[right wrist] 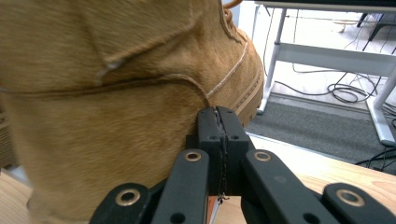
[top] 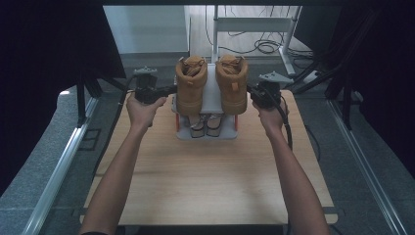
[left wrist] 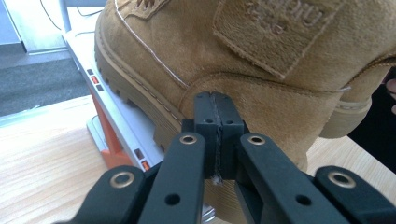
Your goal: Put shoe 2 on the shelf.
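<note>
Boots: two tan suede boots stand side by side on the top shelf of a small white rack at the far middle of the table (top: 205, 186). The left boot (top: 191, 84) and the right boot (top: 231, 83) are upright, toes pointing away from the person, with a strip of bare shelf between them. The rack (top: 211, 95) has orange posts, and a pair of sandals (top: 206, 125) lies on its lower shelf.

The left gripper (top: 172, 89) is level with the outer side of the left boot; its fingers are closed pad to pad with nothing between them, and in the left gripper view the tips (left wrist: 216, 114) sit right at the suede near the heel. The right gripper (top: 248, 89) mirrors it at the outer side of the right boot; its fingers are likewise closed on nothing, tips (right wrist: 218, 128) against or just short of the suede.
</note>
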The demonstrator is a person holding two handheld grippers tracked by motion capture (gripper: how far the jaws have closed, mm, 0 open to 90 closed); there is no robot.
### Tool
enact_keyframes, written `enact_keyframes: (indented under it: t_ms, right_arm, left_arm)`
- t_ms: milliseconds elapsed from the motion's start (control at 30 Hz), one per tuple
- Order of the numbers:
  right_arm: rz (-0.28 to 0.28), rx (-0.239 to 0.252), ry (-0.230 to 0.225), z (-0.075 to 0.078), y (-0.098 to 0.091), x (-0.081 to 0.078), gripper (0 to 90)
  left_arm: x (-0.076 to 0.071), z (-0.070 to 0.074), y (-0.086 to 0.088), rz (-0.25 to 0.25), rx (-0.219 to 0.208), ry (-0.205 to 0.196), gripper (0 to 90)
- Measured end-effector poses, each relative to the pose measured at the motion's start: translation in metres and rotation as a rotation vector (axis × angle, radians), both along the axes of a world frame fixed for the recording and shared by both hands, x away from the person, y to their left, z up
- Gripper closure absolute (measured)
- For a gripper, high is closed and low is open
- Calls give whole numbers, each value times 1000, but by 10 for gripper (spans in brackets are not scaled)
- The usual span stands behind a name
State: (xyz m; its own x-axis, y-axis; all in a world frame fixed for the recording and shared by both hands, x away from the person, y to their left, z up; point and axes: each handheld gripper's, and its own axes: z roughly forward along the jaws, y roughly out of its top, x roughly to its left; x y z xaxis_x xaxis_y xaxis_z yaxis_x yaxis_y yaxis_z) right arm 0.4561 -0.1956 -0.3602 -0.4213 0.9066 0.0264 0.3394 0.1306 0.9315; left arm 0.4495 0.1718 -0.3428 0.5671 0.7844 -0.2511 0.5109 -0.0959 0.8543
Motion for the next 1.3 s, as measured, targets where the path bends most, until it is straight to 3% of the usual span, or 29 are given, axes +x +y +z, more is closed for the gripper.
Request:
enact_keyframes:
  t_ms: [100, 267, 367, 567, 700, 1067, 1300]
  right_arm:
    - [-8, -8, 24, -4, 0, 7, 895]
    - [1, 0, 23, -5, 1, 14, 896]
    - [31, 10, 28, -6, 5, 18, 896]
    - [46, -49, 24, -5, 25, 20, 897]
    - [40, -36, 21, -6, 24, 19, 897]
    - [37, -24, 14, -8, 22, 18, 895]
    - [37, 15, 14, -8, 16, 11, 869]
  left_arm:
    - [1, -1, -1, 3, -8, -1, 896]
    - [4, -2, -3, -2, -22, 1, 896]
    - [5, -3, -7, 5, -16, -13, 897]
    - [7, -7, -16, 0, -31, -9, 898]
    - [5, -6, -20, 7, 1, -25, 898]
    - [4, -8, -15, -1, -3, -23, 896]
    - [-2, -4, -5, 16, -18, -57, 864]
